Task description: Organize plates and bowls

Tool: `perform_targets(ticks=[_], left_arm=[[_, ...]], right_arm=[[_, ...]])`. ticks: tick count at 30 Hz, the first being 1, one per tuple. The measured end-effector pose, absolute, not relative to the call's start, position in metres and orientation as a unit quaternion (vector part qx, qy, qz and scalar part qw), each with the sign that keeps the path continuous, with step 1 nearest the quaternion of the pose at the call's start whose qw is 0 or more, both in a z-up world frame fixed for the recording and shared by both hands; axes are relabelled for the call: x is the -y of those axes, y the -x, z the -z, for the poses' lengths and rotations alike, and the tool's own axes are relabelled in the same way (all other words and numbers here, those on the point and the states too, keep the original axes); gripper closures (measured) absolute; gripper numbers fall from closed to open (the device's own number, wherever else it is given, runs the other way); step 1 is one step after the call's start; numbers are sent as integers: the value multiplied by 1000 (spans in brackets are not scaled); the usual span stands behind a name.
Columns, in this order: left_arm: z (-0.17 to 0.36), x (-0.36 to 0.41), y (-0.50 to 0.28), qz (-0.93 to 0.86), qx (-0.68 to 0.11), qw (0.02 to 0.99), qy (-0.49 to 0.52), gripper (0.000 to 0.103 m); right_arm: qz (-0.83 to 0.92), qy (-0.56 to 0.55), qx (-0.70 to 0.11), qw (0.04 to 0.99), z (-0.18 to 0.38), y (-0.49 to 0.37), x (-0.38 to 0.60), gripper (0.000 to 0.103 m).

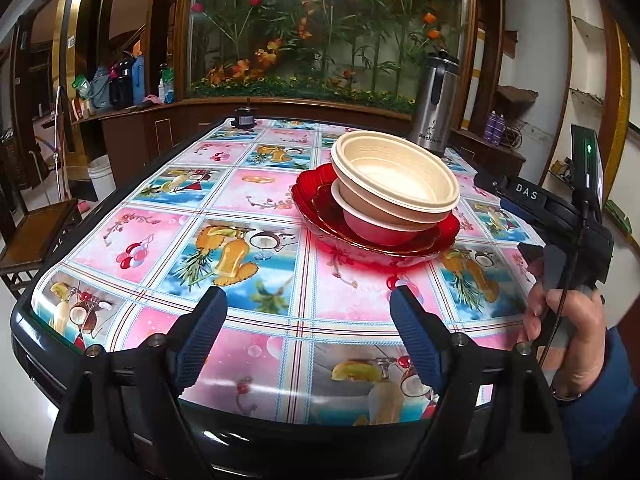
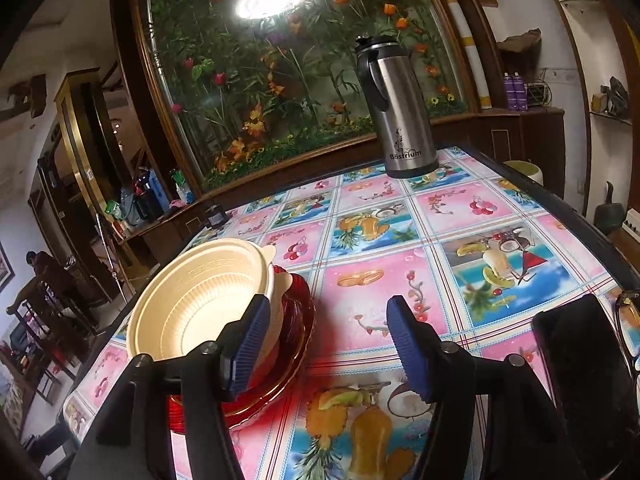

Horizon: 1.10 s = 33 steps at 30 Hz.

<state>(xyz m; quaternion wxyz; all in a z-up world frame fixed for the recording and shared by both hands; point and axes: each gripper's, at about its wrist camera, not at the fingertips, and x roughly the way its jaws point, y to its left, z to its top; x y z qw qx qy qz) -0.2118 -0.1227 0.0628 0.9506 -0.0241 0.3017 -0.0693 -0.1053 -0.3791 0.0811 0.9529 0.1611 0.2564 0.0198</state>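
A: Where did the dishes sit?

B: They were stacked on the table's glossy pink-and-blue fruit-print cloth (image 1: 248,200). A wide cream ribbed plastic bowl (image 1: 394,178) sat on top, nested in a smaller pink bowl with a white rim (image 1: 366,226), and both rested in a red translucent scalloped glass plate (image 1: 320,204). From the left wrist view the stack stood right of the table's middle, well beyond the fingers.

A: And the left gripper (image 1: 308,340)?

B: Its two blue ribbed pads (image 1: 202,336) stood wide apart over the near edge of the cloth. Nothing lay between them, and they touched no dish.

A: The right gripper (image 2: 322,350)?

B: Its jaws were parted too, with only bare cloth in the gap. The left-hand pad (image 2: 250,346) sat just in front of the cream bowl's outer wall, overlapping it in the right wrist view; I could not tell whether it touched. The stack lay to the left of that gripper, not between its fingers.

A: Could you see who held it?

B: A hand in a blue sleeve (image 1: 568,340) gripped the handle of the right tool at the right edge of the left wrist view.

A: Anything else on the table?

B: A tall stainless steel flask with a black lid (image 2: 404,108) stood upright at the far end, and a dark phone (image 2: 584,384) lay by the near right edge, just beside the right gripper.
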Motion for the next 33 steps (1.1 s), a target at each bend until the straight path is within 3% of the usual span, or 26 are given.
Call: perform_targets(ticks=[18, 20, 33], left_arm=[[-65, 104, 220, 23, -271, 962, 24, 15], [-64, 104, 220, 20, -270, 962, 21, 15], [-60, 104, 215, 27, -309, 951, 11, 15]], right_arm=[[-21, -132, -231, 964, -86, 134, 362, 13], [-21, -130, -228, 965, -87, 135, 362, 4], [-17, -119, -210, 970, -90, 141, 358, 1]])
